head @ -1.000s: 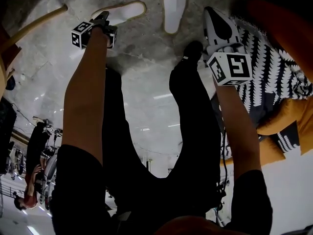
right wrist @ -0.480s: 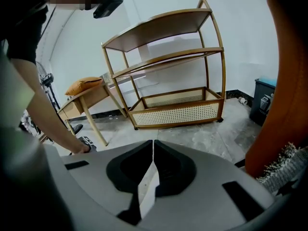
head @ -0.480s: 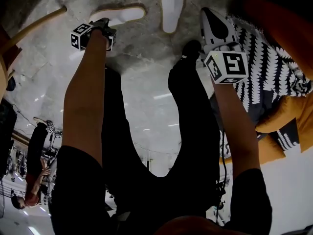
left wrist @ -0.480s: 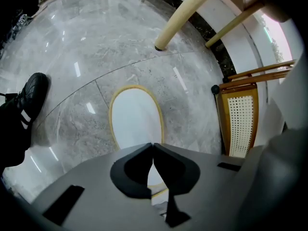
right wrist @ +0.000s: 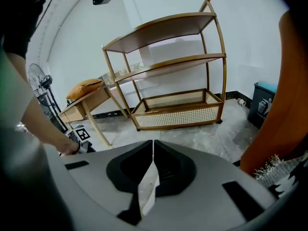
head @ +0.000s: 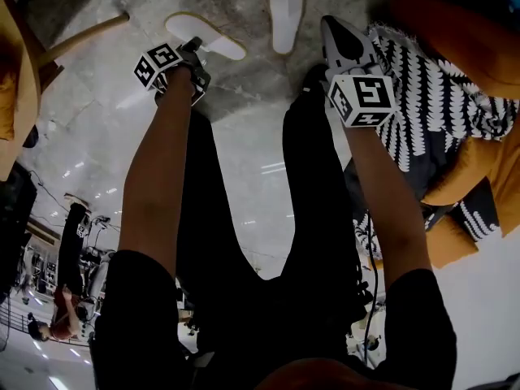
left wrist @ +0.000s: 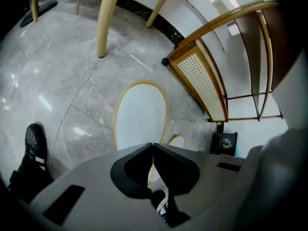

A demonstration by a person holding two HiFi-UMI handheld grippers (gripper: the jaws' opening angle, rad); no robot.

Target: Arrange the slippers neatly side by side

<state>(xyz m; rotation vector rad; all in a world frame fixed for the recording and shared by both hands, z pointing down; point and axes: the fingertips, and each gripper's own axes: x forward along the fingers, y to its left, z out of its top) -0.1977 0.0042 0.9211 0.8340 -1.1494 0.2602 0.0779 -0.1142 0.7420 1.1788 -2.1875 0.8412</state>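
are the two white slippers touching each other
Apart. The head view shows a plain strip of grey floor between the left slipper and the right slipper, with no overlap anywhere along their edges.

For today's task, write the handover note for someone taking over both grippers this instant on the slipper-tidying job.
The left gripper is shut on the end of one white slipper.
The right gripper is shut, with nothing seen in it.
The other slipper lies on the floor between the two grippers, apart from the held one and at a different angle.
Done: one slipper gripped.
Left: set it down beside the other slipper, parallel with ends level, then release.
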